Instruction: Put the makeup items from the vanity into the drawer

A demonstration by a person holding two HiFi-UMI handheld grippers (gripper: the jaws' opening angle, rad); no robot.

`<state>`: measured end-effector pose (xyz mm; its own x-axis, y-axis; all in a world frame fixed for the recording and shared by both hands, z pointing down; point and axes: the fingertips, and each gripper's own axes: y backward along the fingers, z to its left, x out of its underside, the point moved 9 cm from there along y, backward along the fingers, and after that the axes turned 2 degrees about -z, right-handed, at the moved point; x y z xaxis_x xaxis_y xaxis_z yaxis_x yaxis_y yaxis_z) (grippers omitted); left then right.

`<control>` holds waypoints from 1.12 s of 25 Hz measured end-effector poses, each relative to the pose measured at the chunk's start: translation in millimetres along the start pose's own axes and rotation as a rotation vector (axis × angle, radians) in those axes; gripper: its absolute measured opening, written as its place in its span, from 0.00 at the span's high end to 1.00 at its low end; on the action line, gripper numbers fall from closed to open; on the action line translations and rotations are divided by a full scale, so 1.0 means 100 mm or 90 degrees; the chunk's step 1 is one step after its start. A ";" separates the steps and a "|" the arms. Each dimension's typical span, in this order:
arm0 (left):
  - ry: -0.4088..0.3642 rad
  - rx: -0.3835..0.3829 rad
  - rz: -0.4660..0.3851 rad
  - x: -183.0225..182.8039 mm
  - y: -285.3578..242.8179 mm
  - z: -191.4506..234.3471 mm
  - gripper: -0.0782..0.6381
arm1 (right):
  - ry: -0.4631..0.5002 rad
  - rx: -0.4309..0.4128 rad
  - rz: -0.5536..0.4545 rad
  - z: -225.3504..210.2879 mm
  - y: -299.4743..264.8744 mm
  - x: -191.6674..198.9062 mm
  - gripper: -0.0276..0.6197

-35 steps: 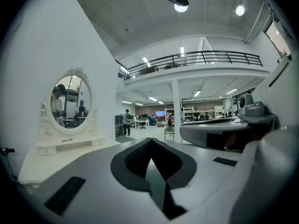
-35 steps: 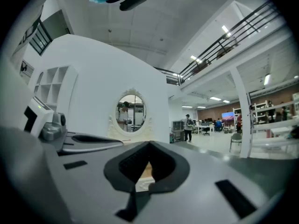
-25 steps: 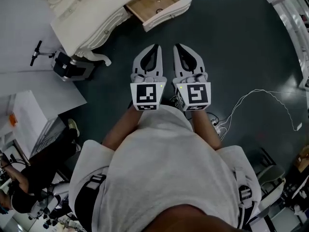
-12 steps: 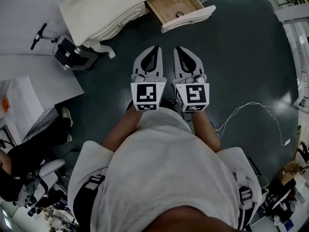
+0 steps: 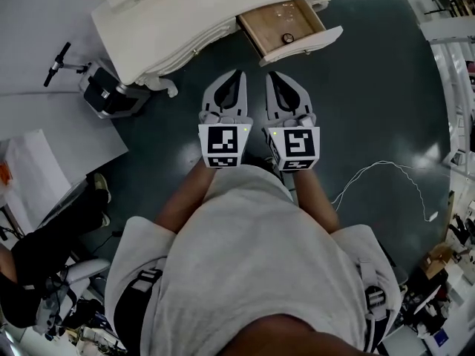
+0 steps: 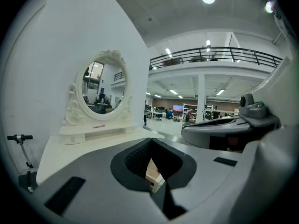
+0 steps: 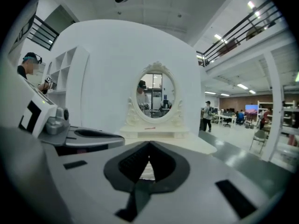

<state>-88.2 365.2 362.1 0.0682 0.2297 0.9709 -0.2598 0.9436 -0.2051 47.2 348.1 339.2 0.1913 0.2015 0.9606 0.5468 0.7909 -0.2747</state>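
Nearest the head camera is the person's grey shirt, with both forearms reaching out from under it. Each hand carries a pair of tongs, held side by side and level above the dark floor (image 5: 356, 110). The left tongs (image 5: 239, 73) are fully closed with nothing in them; in the left gripper view (image 6: 150, 141) only a corner of pale wood shows through the gap behind the tips. The right tongs (image 5: 271, 73) are closed and empty too, their tips meeting in the right gripper view (image 7: 149, 144).

Just beyond the tips, the drawer (image 5: 276, 19) stands pulled out of the white table (image 5: 200, 6). A small round thing (image 5: 288, 38) lies on its wooden bottom. Further back on the table is an oval mirror (image 7: 155, 94) in a carved white frame. A slim reddish item (image 7: 149, 128) lies on the ledge below the mirror; it is too small to name, but it is probably one of the makeup pieces. I cannot make out any others.

The step in hand looks like the approach, with no pick begun. The next move calls for coming closer to the table and opening one pair of tongs. They would close across the slim item's narrow width, lift it clear of the ledge, and lower it into the open drawer.
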 end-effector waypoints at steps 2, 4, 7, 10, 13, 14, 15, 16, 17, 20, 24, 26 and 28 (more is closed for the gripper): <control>-0.002 0.009 0.000 -0.06 -0.05 0.11 0.88 | 0.007 0.015 0.005 0.03 -0.08 -0.07 0.93; -0.004 0.019 -0.001 -0.11 -0.08 0.18 0.88 | 0.018 0.030 0.007 0.06 -0.12 -0.13 0.93; -0.003 0.029 0.001 -0.15 -0.19 0.29 0.88 | 0.026 0.048 0.018 0.07 -0.21 -0.18 0.93; 0.019 0.042 -0.009 -0.19 -0.31 0.36 0.88 | 0.027 0.052 0.030 0.02 -0.30 -0.20 0.93; 0.026 0.051 -0.014 -0.20 -0.48 0.38 0.88 | 0.029 0.048 0.037 -0.12 -0.42 -0.21 0.93; 0.024 0.048 -0.010 -0.21 -0.54 0.40 0.88 | 0.030 0.046 0.038 -0.18 -0.47 -0.22 0.93; 0.020 0.042 -0.005 -0.22 -0.61 0.42 0.88 | 0.029 0.042 0.038 -0.24 -0.53 -0.23 0.93; 0.016 0.035 -0.002 -0.23 -0.67 0.45 0.88 | 0.028 0.038 0.036 -0.30 -0.59 -0.23 0.93; 0.010 0.027 0.001 -0.25 -0.73 0.47 0.88 | 0.027 0.032 0.034 -0.36 -0.65 -0.24 0.93; -0.014 0.008 0.013 -0.30 -0.91 0.54 0.88 | 0.019 0.007 0.030 -0.48 -0.88 -0.26 0.93; -0.039 -0.003 0.022 -0.39 -1.24 0.59 0.88 | 0.013 -0.029 0.015 -0.66 -1.21 -0.31 0.93; -0.040 -0.001 0.034 -0.40 -1.41 0.56 0.88 | 0.001 -0.039 0.015 -0.82 -1.32 -0.31 0.93; -0.041 0.002 0.050 -0.40 -1.58 0.51 0.88 | -0.016 -0.044 0.021 -1.00 -1.40 -0.26 0.93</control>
<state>-98.9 195.2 362.4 -0.0144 0.2867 0.9579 -0.2644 0.9228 -0.2802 47.3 174.6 348.3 0.1902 0.2420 0.9515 0.5952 0.7423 -0.3078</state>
